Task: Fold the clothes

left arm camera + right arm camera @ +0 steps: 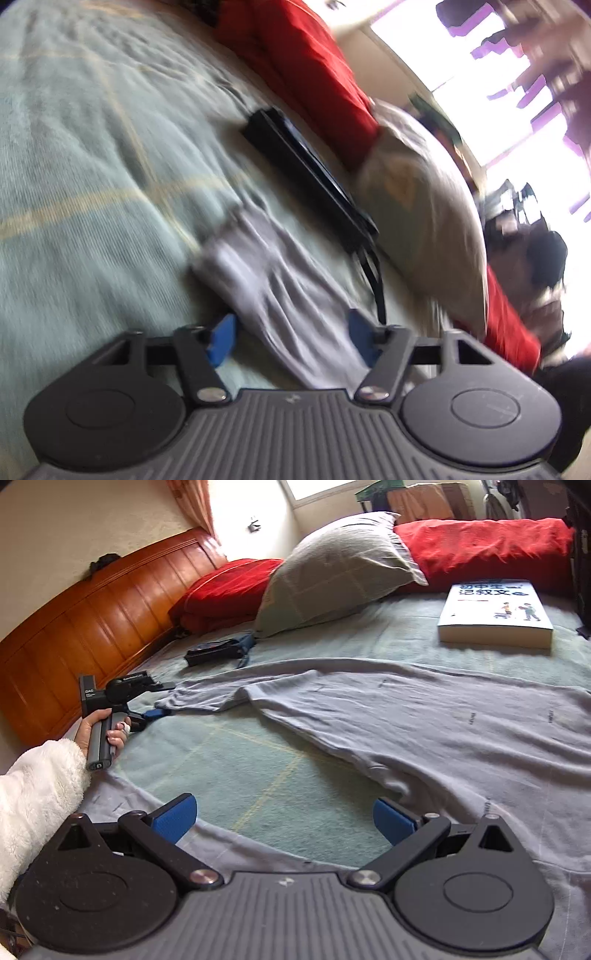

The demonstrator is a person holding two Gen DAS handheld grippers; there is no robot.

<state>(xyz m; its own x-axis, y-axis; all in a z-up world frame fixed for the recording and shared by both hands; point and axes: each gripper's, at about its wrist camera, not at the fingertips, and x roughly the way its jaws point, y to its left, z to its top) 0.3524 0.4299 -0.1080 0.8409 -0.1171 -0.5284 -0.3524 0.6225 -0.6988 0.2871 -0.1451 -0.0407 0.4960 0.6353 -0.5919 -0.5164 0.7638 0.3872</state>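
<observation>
Grey shirt [424,716] lies spread over the bed [258,775], its sleeve between the wide-spread jaws of the left hand-held gripper [291,339]. Right hand-held gripper [284,819] gapes empty at six o'clock.

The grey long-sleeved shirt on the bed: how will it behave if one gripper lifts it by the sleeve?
The grey shirt lies wrinkled and flat, so it is probably floppy and will sag. Its thin sleeve would likely trail and drag across the bedspread.
</observation>
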